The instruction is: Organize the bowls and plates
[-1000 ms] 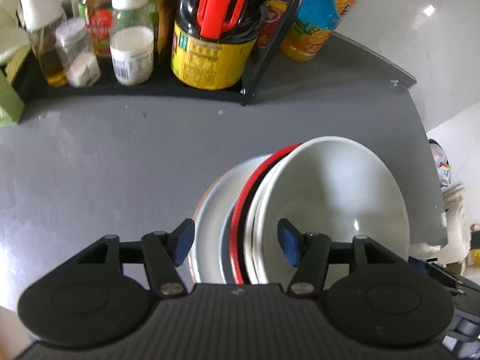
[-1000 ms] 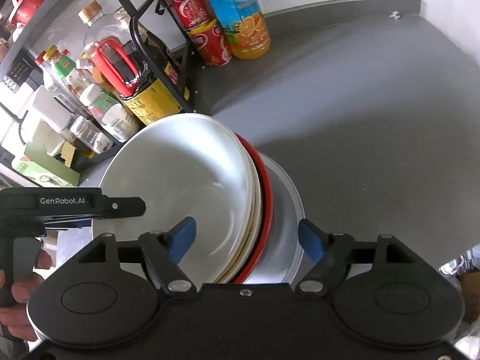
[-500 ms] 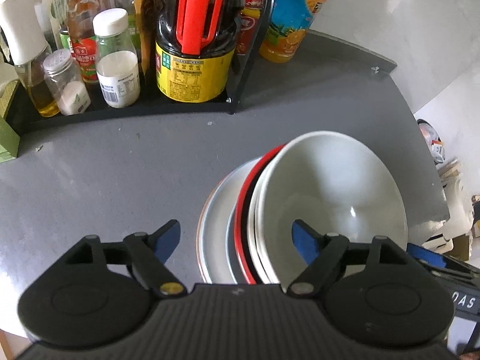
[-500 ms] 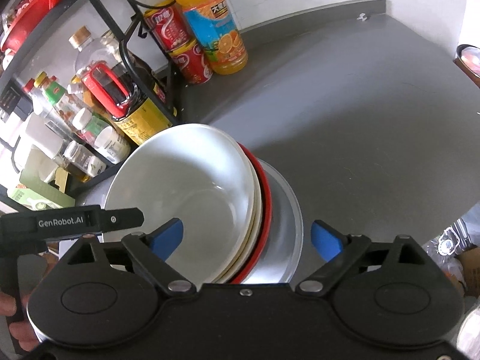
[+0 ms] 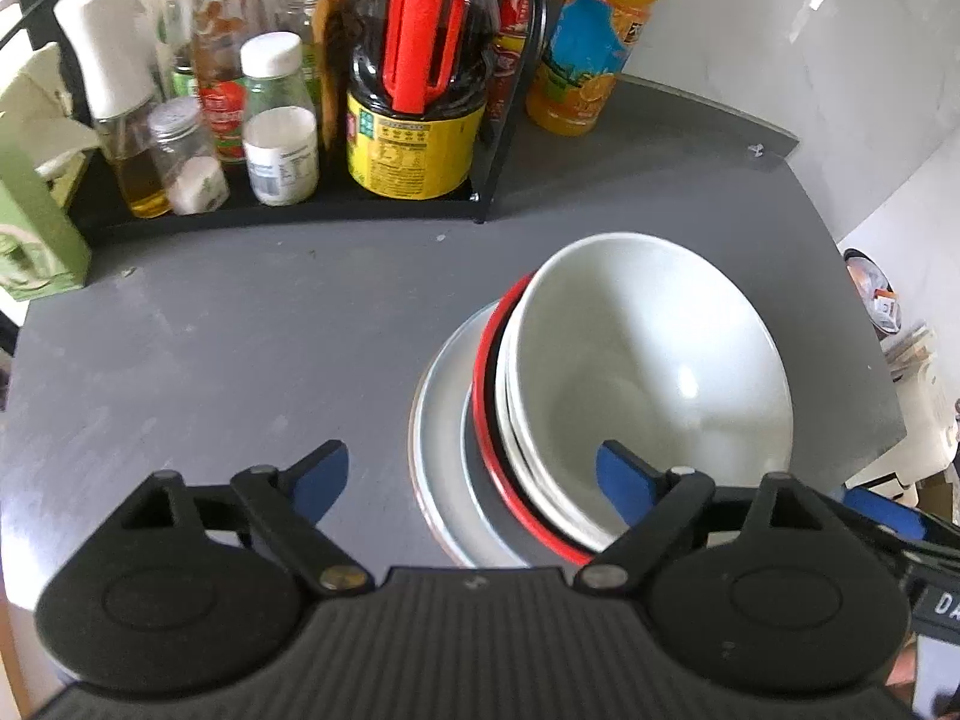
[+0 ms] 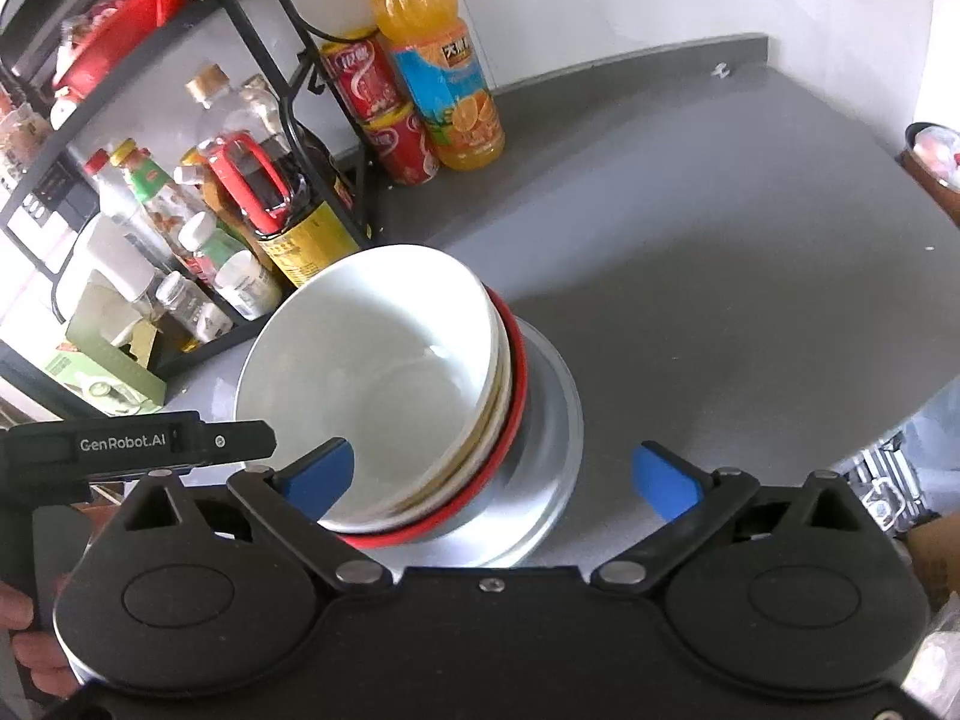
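On the grey table (image 5: pixel 240 330) sits one stack: a white bowl (image 5: pixel 648 360) on top, nested in further white bowls, then a red-rimmed bowl (image 5: pixel 483 378), all resting on a pale grey plate (image 5: pixel 438 444) at the bottom. In the right wrist view the same white bowl (image 6: pixel 372 372) sits above the red rim (image 6: pixel 516 384) and the plate (image 6: pixel 552 420).

The left gripper (image 5: pixel 474 474) points steeply down over the near edge of the stack. Its fingers (image 5: pixel 318 474) have just been opening and now stand spread wide, one over bare table, the other over the white bowl's inside, neither pressing on anything.

The right gripper (image 6: pixel 492 474) is likewise tilted steeply down, and its fingers (image 6: pixel 666 480) have just been opening too; they stand wide apart on either side of the stack's near rim, clear of it (nothing is pinched). A hand (image 6: pixel 24 630) grips the left gripper's handle at the lower left of that view.

Behind the stack stands a black rack (image 5: pixel 300 210) of condiment bottles, with an orange drink bottle (image 5: pixel 588 48) beside it.
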The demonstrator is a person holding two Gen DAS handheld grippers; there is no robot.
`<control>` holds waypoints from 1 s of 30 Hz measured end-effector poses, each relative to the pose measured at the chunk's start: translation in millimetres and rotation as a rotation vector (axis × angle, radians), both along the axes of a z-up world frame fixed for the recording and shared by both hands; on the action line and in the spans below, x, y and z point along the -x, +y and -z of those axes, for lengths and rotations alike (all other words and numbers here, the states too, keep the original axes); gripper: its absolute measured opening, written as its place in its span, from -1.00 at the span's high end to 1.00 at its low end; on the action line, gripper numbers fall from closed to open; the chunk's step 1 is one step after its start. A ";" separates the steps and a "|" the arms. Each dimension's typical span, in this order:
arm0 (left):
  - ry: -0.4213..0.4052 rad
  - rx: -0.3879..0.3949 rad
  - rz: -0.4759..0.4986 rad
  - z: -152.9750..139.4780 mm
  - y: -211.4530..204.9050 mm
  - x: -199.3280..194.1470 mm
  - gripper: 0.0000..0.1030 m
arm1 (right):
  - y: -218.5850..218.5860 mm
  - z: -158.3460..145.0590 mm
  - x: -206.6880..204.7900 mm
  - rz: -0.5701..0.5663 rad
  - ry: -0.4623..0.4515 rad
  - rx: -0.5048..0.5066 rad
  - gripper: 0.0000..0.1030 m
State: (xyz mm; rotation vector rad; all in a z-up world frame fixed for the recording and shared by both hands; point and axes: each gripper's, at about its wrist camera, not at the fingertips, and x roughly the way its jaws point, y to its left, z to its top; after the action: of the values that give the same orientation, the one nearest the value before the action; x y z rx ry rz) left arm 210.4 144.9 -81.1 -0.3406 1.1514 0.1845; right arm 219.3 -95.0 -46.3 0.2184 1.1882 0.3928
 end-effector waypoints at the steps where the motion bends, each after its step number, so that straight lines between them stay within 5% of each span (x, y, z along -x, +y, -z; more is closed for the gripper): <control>1: -0.002 0.003 0.002 -3.0 -1.6 3.3 -0.73 | -3.7 -3.4 3.7 -0.001 -0.007 -0.009 -0.98; 23: -0.145 -0.067 0.038 -65.8 -41.3 102.9 -0.76 | -62.7 -62.3 75.5 0.097 -0.146 -0.009 -1.00; 30: -0.202 -0.065 0.052 -85.3 -57.0 127.1 -1.00 | -75.5 -77.3 102.8 0.094 -0.171 -0.018 -1.00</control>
State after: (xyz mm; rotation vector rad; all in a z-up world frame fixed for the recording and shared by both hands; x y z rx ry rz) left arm 83.2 87.9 4.2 -0.2650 0.9514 0.1386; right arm 116.5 -170.5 31.1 0.2502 1.0033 0.3334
